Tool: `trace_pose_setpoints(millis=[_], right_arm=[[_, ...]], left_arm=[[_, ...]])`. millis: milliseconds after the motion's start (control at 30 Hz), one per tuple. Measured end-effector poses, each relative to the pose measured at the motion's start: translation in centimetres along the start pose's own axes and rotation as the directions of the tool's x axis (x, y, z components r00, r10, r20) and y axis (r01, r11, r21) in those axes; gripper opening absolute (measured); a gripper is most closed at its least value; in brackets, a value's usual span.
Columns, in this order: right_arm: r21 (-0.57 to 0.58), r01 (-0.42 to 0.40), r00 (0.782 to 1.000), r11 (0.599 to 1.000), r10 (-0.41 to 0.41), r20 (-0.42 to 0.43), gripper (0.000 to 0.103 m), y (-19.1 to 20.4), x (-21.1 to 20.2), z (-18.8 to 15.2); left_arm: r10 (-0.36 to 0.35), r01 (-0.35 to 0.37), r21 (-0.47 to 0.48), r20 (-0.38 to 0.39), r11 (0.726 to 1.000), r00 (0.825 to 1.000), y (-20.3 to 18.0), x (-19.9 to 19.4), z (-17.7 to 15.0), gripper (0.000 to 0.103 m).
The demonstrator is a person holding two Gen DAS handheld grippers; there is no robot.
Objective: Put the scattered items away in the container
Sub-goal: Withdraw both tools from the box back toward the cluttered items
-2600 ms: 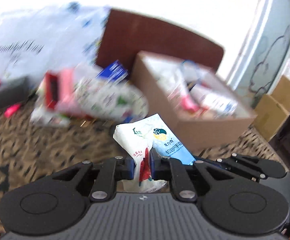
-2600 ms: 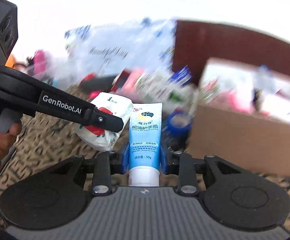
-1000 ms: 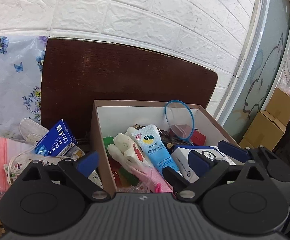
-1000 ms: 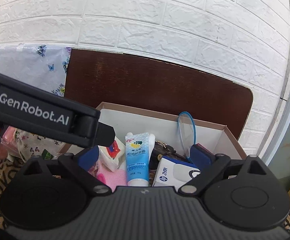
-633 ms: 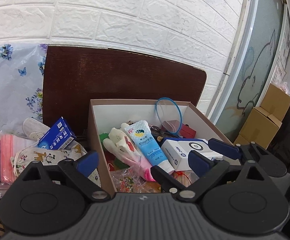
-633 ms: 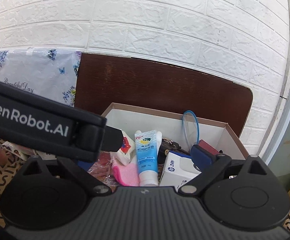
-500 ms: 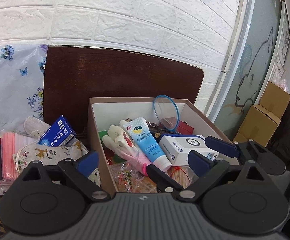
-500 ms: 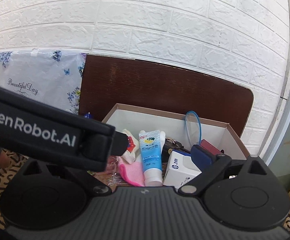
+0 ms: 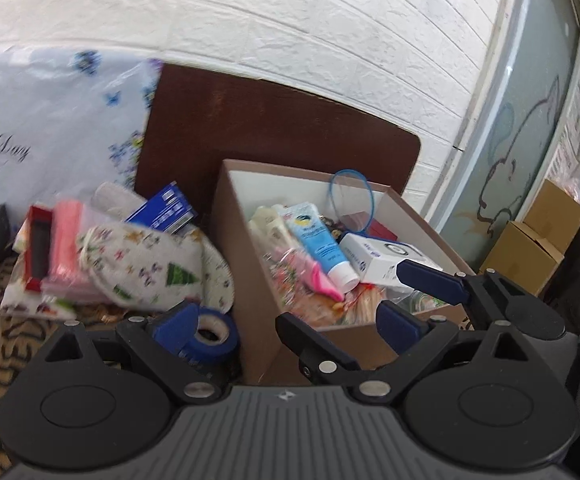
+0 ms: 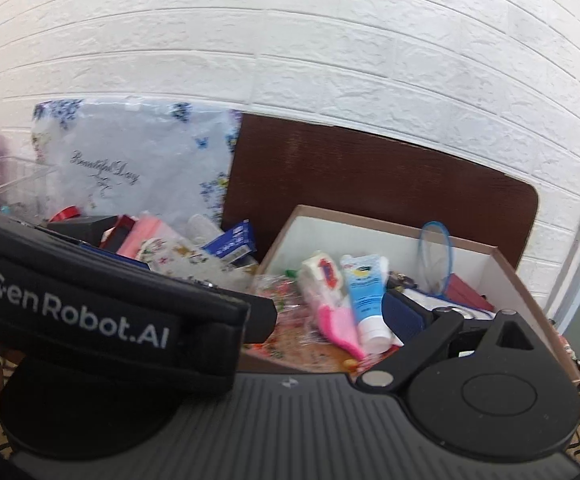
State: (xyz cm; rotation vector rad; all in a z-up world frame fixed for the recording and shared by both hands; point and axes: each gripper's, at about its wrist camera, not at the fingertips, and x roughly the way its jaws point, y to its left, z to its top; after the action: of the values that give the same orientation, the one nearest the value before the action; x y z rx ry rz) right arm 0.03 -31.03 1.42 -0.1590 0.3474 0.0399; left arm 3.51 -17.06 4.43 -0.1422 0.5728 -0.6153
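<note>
The cardboard box [image 9: 246, 248] [image 10: 506, 276] holds a blue hand cream tube [image 9: 322, 244] [image 10: 366, 300], a white packet with red print [image 10: 322, 276], a white carton [image 9: 378, 256] and pink items. My left gripper [image 9: 286, 324] is open and empty, above the box's front left corner. A roll of blue tape [image 9: 210, 336] lies on the patterned cloth by its left finger. My right gripper [image 10: 318, 320] is open and empty above the box; the left gripper's body hides its left finger.
Left of the box lie a printed fabric pouch [image 9: 146, 272], a pink bag [image 9: 66, 248], a blue carton [image 9: 162, 212] and a red box [image 9: 36, 248]. A dark wooden board [image 9: 274, 128] and a floral bag [image 10: 130, 168] lean on the brick wall. Cardboard cartons [image 9: 538, 236] stand right.
Both grippers have let go of the packet and the tube, which now lie in the box. Both have drawn back and swung left, so the blue tape has come into view.
</note>
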Motion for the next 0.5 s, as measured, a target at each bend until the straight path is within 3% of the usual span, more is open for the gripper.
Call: trace_pose_setpoints(millis=[200, 500], right_arm=[[-0.060, -0.091, 0.996, 0.994, 0.091, -0.002, 0.097, 4.1, -0.4, -0.9], [-0.101, -0.217, 0.976, 0.971, 0.217, -0.019, 0.097, 9.3, 0.1, -1.2]], left_arm=[[0.036, -0.036, -0.096, -0.001, 0.995, 0.999, 3.1, -2.5, -2.5, 0.099], [0.101, -0.095, -0.154, 0.027, 0.983, 0.995, 7.3, -4.8, -3.7, 0.097]])
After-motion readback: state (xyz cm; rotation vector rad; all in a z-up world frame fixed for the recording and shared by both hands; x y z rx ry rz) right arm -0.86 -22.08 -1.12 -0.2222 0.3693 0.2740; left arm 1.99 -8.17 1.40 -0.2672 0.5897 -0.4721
